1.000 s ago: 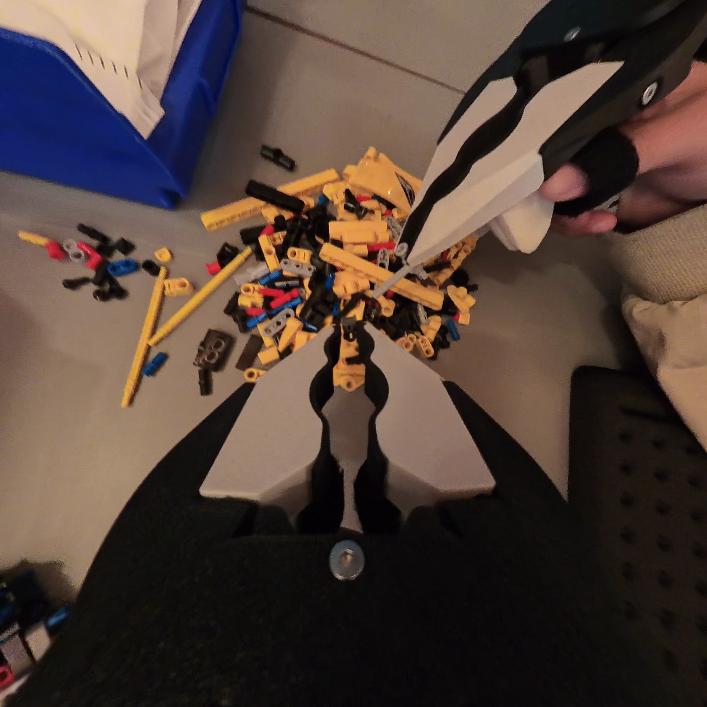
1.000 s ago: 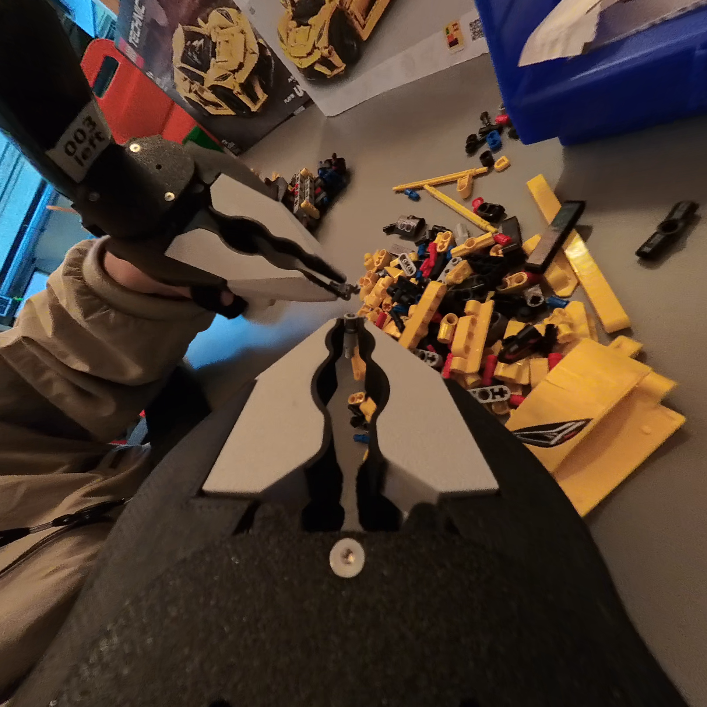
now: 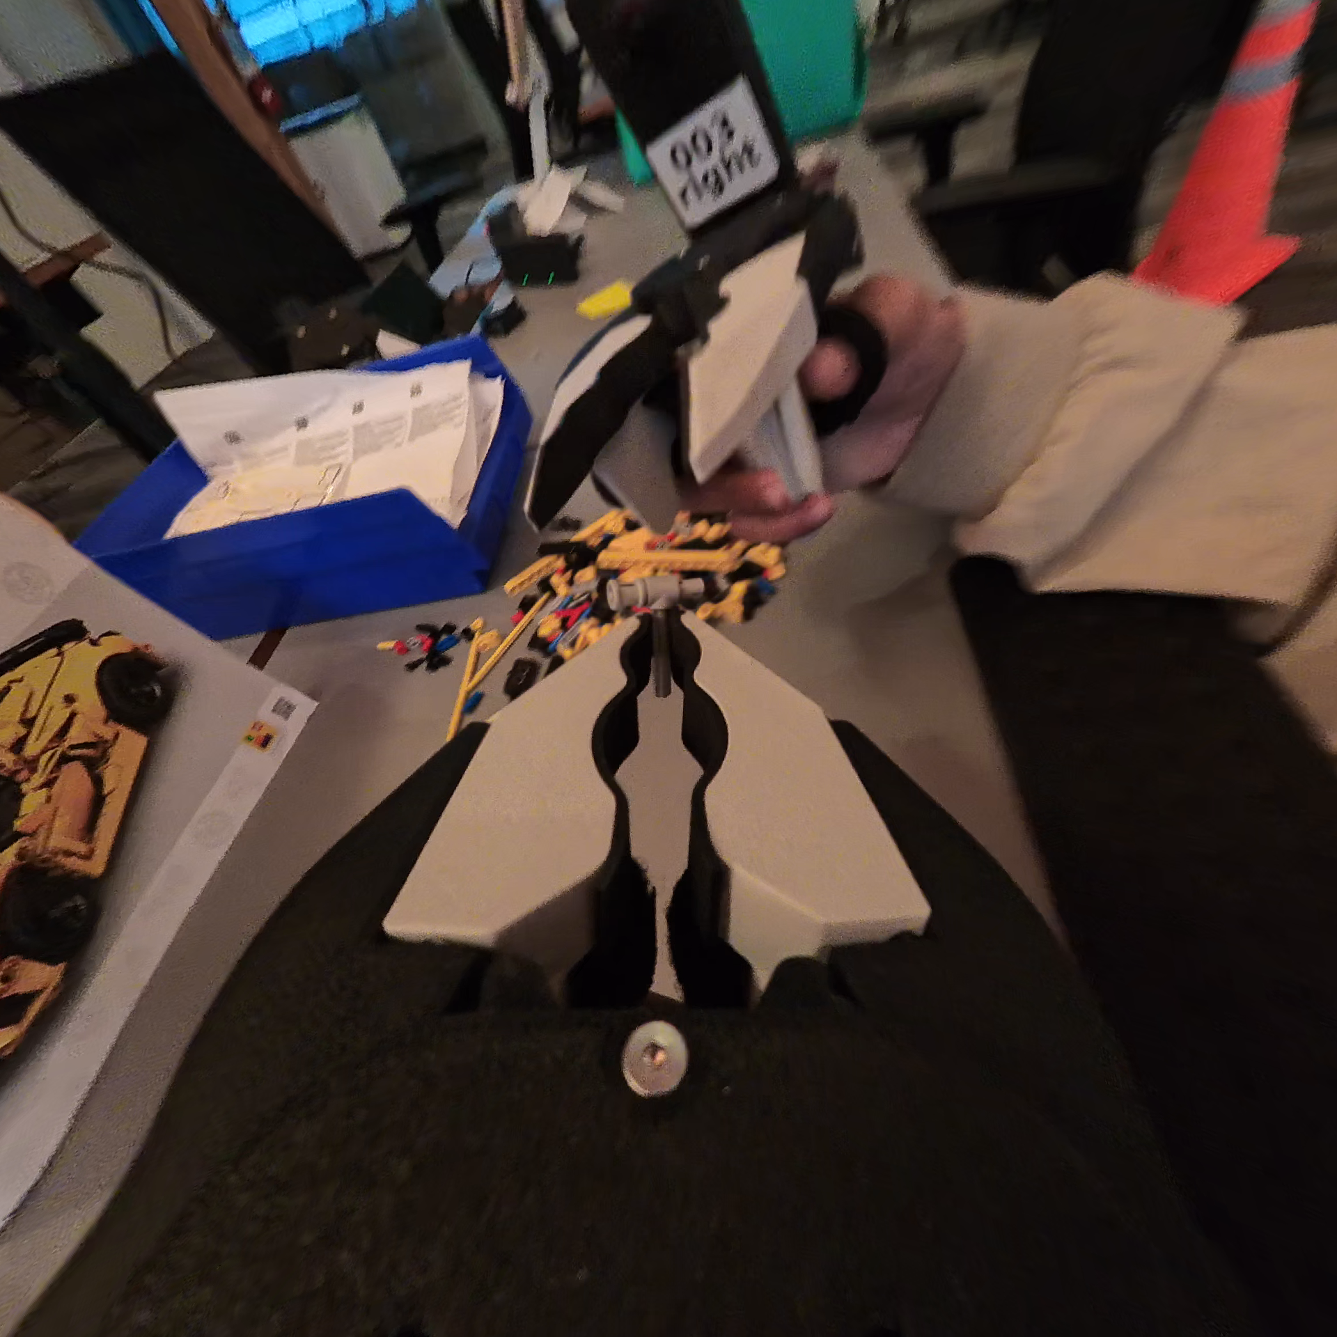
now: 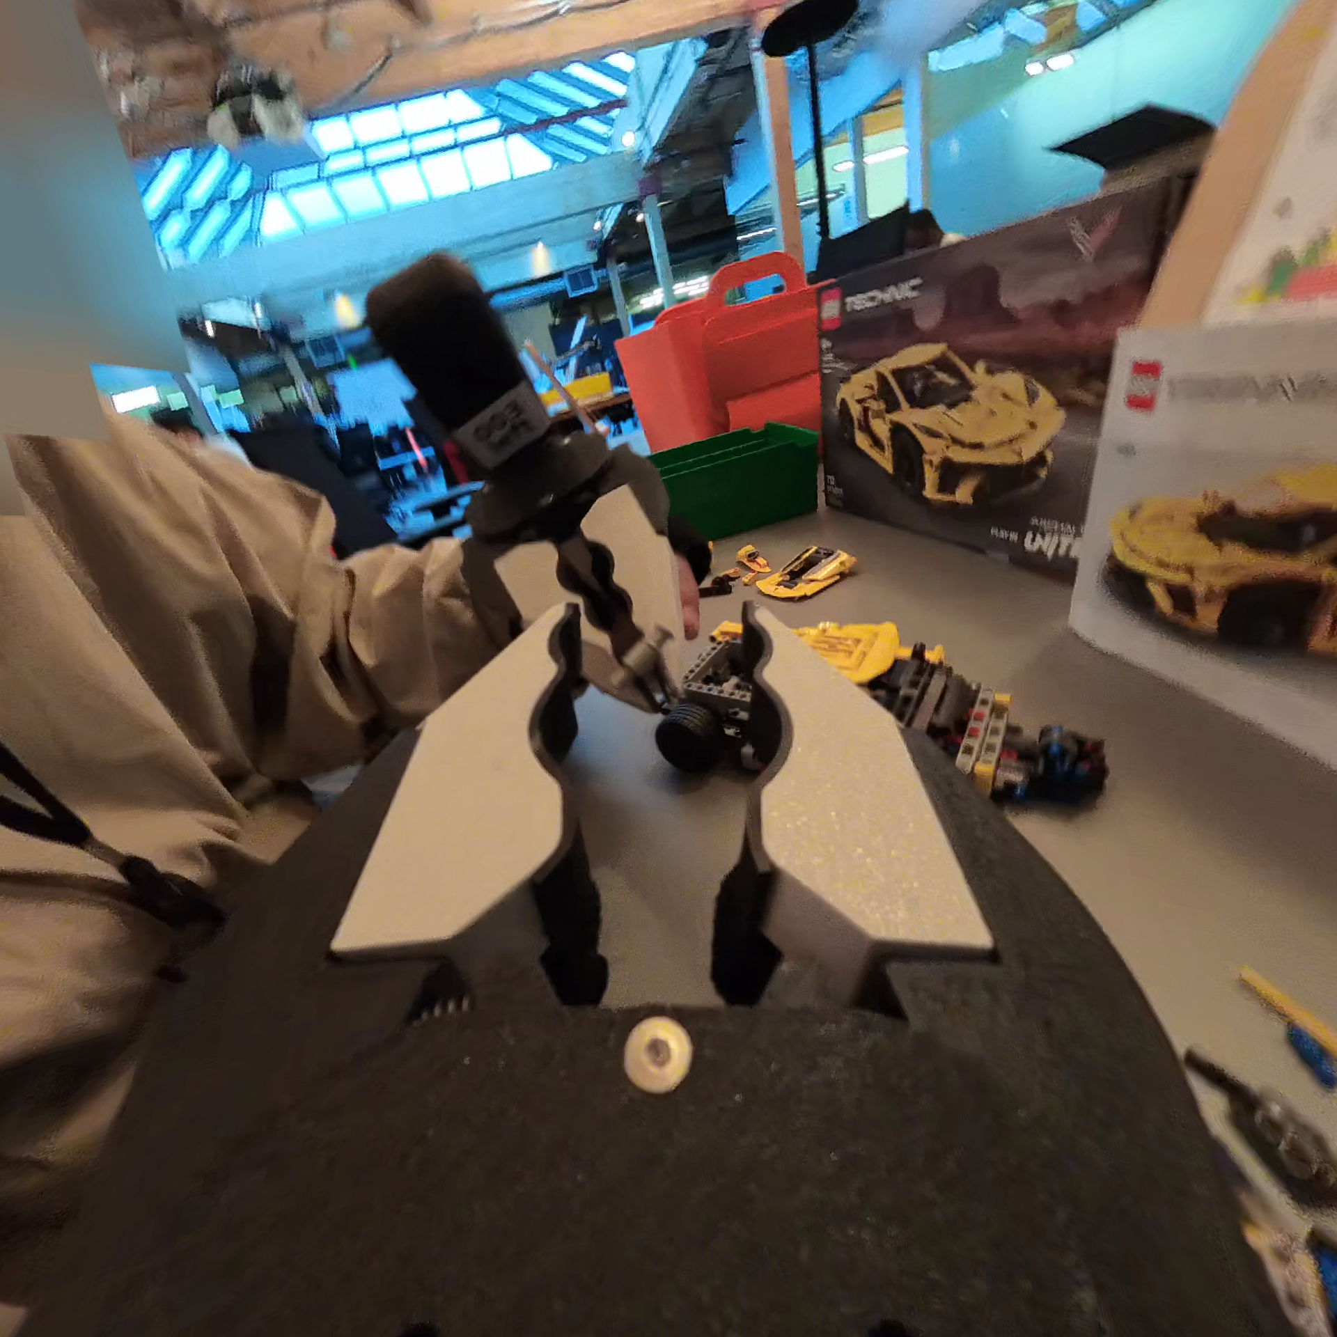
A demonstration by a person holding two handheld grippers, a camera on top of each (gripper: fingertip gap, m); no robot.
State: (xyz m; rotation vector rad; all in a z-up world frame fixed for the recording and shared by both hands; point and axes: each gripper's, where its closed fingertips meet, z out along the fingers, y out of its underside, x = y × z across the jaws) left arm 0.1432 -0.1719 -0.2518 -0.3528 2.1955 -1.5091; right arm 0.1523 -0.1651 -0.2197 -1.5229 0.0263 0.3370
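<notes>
My left gripper (image 3: 660, 631) is shut on a thin grey axle with a grey connector (image 3: 646, 593) on its end, held in the air above the pile of yellow, black, red and blue bricks (image 3: 687, 553). It also shows in the right wrist view (image 4: 660, 696), where the grey piece (image 4: 641, 662) sits in its tips. My right gripper (image 4: 660, 621) is open and empty, its jaws wide apart, facing the left gripper and a partly built chassis with a black wheel (image 4: 693, 736). The right gripper (image 3: 615, 486) hangs over the pile's far side.
A blue bin with papers (image 3: 311, 550) stands left of the pile. An instruction booklet with a yellow car (image 3: 79, 760) lies at the left. A yellow body panel (image 4: 846, 644), the car box (image 4: 962, 412), a red case (image 4: 716, 369) and a green bin (image 4: 738, 470) stand behind the chassis. The tips of both grippers are at nearly the same place.
Both grippers have lifted away from the pile and tilted up. The right gripper has opened and let go of the grey piece. The left gripper now holds it.
</notes>
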